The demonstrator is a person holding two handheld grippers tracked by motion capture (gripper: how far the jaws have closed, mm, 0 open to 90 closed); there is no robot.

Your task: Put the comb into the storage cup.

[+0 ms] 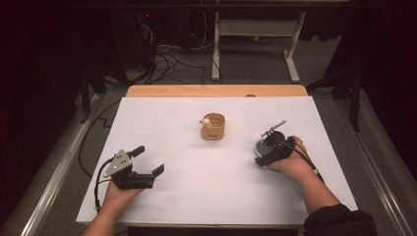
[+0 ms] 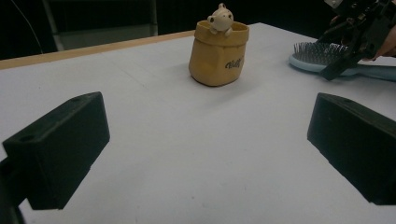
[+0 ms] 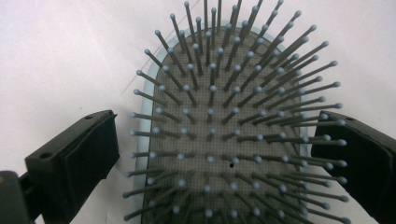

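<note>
A light-blue hairbrush (image 3: 219, 116) lies bristles up on the white table, right of centre (image 1: 258, 145). My right gripper (image 3: 210, 158) hangs over its head, open, one jaw on each side of the head and not clamped on it. In the high view the right gripper (image 1: 269, 147) covers most of the brush. A tan pot (image 1: 213, 129) with a small bear figure (image 2: 220, 18) on its rim stands mid-table. My left gripper (image 1: 149, 160) is open and holds nothing at the front left, pointed toward the pot (image 2: 218, 53).
A white sheet (image 1: 196, 167) covers the table, with a wooden edge (image 1: 216, 90) at the far side. Beyond it on the floor are cables (image 1: 167, 59) and a white desk frame (image 1: 255, 29). Metal rails run along both sides of the table.
</note>
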